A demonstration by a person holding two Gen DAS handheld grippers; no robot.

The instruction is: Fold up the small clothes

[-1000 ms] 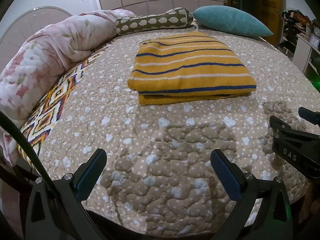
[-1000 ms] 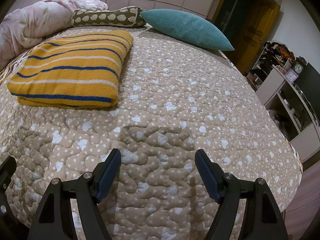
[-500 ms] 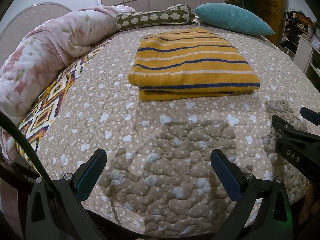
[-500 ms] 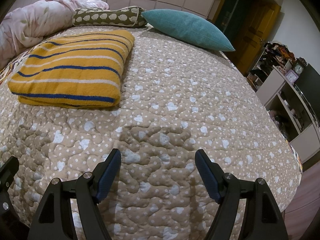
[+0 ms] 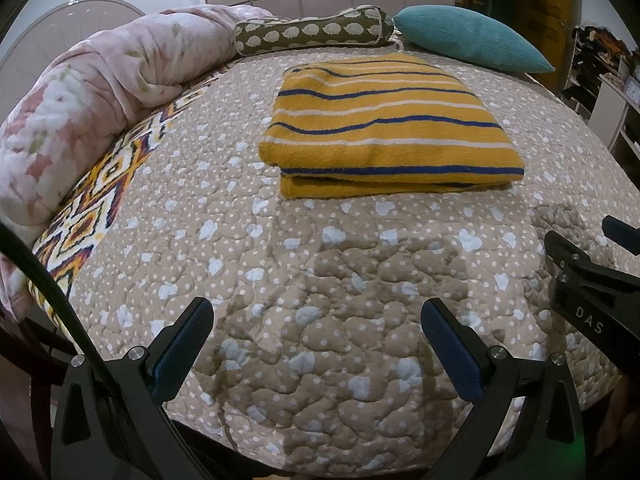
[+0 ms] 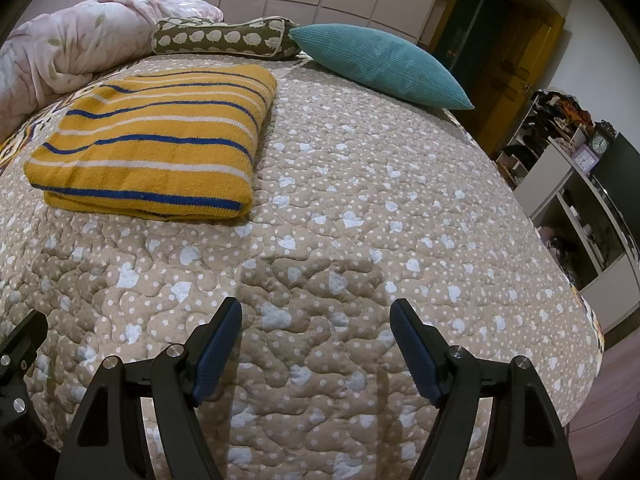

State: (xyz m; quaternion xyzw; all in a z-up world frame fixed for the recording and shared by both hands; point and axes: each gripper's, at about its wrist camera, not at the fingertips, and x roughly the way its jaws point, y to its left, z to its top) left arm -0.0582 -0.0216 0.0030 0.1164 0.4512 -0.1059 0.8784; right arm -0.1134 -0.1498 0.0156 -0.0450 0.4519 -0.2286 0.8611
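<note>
spread wide across both views: a quilted bedspread (image 5: 360,320), tan with small white dots and pale blue hearts, puckered into rounded lumps, shadowed near the bottom edge. bunched along its far left side, a pink floral duvet (image 5: 100,92), rolled up against a strip of orange, white and dark zigzag-patterned cloth (image 5: 92,216). propped at the head end, a teal ribbed cushion (image 6: 380,64), and just beside it on the left a brown bolster with white hedgehog-like shapes (image 5: 312,34). behind those, a panelled beige headboard or wall. off the right side of the bed, white open shelves (image 6: 568,184) crowded with small items, with a small clock on top.

laid flat on the bedspread toward the head end, nearer the duvet side: a mustard-yellow garment with navy and white stripes (image 5: 384,124), already folded into a neat rectangle, two layers visible at the near edge, short of the bolster and cushion. touched by neither gripper.

held low over the near part of the bed, well apart from the garment: left gripper (image 5: 318,344), blue-padded fingers spread wide with only bedspread between them. likewise right gripper (image 6: 316,340), fingers parted wide, nothing clasped. seen also at the right edge of the left wrist view, part of the right tool's black frame marked "das".
</note>
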